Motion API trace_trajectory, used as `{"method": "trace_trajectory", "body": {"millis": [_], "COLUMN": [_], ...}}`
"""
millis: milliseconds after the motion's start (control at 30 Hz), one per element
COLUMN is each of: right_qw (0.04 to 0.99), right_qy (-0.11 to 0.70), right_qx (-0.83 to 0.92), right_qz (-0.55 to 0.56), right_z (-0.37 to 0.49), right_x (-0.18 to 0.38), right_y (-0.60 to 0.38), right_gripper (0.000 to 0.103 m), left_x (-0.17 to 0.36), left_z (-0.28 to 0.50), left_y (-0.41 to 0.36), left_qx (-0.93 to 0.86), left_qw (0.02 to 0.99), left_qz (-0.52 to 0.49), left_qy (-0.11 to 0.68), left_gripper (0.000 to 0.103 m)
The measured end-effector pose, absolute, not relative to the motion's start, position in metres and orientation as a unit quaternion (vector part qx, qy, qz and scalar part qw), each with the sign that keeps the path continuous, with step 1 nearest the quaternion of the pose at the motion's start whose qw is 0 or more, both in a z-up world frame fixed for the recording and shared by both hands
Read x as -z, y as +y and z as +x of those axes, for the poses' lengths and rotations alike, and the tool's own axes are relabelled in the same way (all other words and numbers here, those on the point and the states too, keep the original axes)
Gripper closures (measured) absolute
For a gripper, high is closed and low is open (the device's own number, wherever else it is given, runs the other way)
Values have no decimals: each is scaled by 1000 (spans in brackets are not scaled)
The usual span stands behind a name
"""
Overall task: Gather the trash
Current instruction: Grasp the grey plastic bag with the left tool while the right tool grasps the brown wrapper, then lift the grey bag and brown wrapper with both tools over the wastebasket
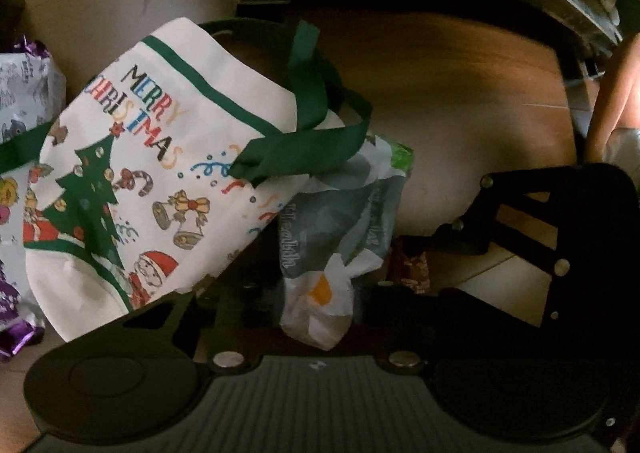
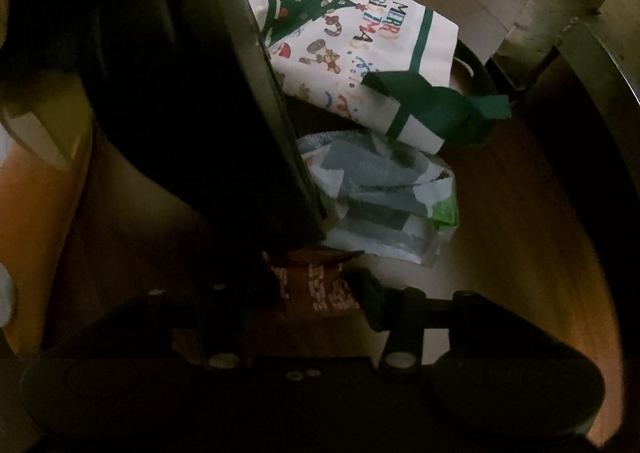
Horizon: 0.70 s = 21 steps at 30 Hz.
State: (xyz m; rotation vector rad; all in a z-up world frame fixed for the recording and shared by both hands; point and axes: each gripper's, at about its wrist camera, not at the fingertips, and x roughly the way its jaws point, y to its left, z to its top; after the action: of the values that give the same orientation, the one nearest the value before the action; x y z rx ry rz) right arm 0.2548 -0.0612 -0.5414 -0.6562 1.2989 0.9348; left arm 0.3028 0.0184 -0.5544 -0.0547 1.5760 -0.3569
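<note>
Left wrist view: the left gripper (image 1: 316, 293) has its jaws closed on a crumpled grey-and-white plastic wrapper (image 1: 340, 229), which stands up between the fingers.
Bag: a white Christmas tote bag (image 1: 160, 181) with green handles (image 1: 316, 133) lies just left of the wrapper, one handle draped over it.
Edge: purple-and-white gift wrap (image 1: 24, 93) shows at the far left (cut off by the frame).
Other tool: the right gripper (image 1: 540, 245) is at the right, near a small brown packet (image 1: 412, 265).
Right wrist view: the right gripper (image 2: 316, 293) pinches that brown packet (image 2: 316, 289), its printed side facing the camera, jaws closed on it.
Only here: the left gripper's dark body (image 2: 180, 93) fills the left half, and the wrapper (image 2: 388, 197) lies on the brown floor (image 2: 520, 233) just past the packet.
Bag again: the tote (image 2: 360, 49) lies beyond the wrapper.
</note>
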Motion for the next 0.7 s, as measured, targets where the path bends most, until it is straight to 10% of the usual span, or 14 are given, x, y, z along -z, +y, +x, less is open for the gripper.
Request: {"method": "trace_trajectory", "body": {"millis": [700], "right_qw": [739], "right_qy": [549], "right_qx": [-326], "right_qz": [-218], "right_z": [249], "right_x": [373], "right_y": [-111], "right_gripper": [72], "left_x": [408], "left_z": [274], "left_y": [34], "left_qx": [203], "left_qw": [706], "left_qz": [2], "left_qy": [678], "left_gripper": [85]}}
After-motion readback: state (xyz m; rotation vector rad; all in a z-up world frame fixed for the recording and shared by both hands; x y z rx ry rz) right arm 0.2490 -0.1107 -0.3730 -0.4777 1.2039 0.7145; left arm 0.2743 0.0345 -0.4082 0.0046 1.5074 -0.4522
